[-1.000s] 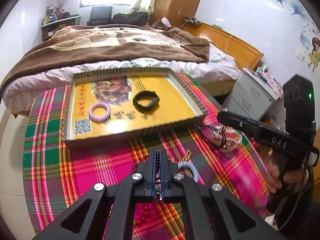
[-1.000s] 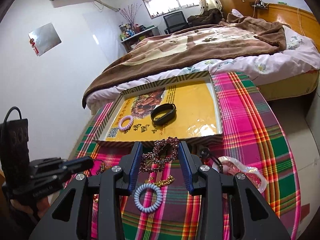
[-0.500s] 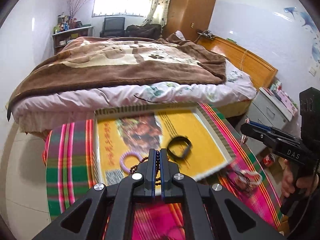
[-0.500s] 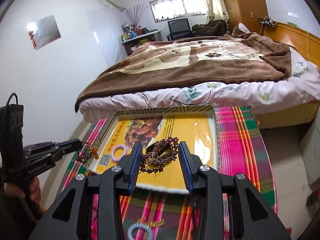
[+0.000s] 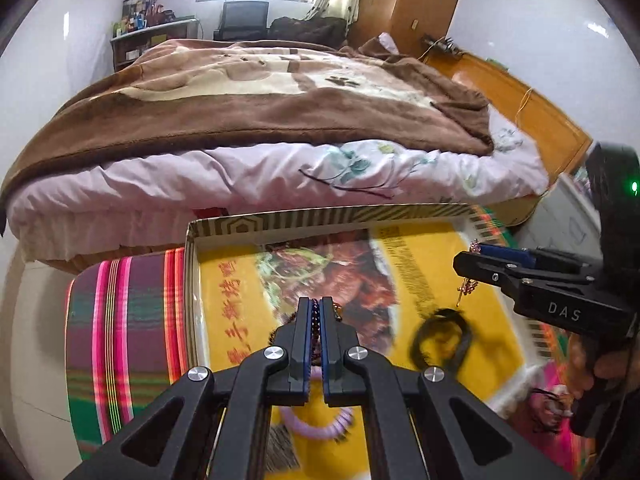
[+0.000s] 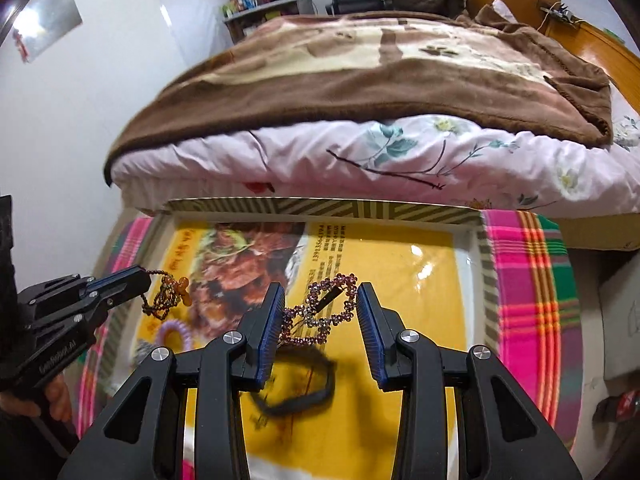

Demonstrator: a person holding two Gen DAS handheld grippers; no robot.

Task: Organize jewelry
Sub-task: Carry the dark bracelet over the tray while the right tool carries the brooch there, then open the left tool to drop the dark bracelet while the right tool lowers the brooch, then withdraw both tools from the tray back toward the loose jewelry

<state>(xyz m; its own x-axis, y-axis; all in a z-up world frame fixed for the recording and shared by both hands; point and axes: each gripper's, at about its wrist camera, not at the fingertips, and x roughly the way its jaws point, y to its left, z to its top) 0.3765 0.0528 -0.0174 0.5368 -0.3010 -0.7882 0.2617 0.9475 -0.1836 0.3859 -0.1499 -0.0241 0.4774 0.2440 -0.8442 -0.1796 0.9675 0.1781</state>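
My left gripper point(image 5: 316, 306) is shut on a string of dark beads point(image 5: 315, 320). In the right wrist view that gripper point(image 6: 138, 276) comes in from the left, and the beaded bracelet point(image 6: 166, 298) dangles from its tips over the tray's left part. My right gripper point(image 6: 320, 294) is shut on a sparkly rhinestone hair clip point(image 6: 338, 282) that spans the gap between its pads, hanging above the tray's middle. The tray point(image 6: 320, 206) is shallow, with a yellow printed bottom and a striped rim point(image 5: 320, 218). A black band point(image 6: 296, 396) and a purple coil hair tie point(image 6: 174, 330) lie in it.
The tray sits on a pink and green plaid cloth point(image 6: 524, 300). Right behind the table stands a bed with a brown blanket point(image 5: 260, 108). A tangle of trinkets point(image 5: 554, 404) lies on the cloth right of the tray. A pale cabinet point(image 6: 624, 320) stands at the right.
Both grippers have travelled forward from over the plaid cloth to over the tray, each carrying its piece. The tray now fills the lower part of both views.
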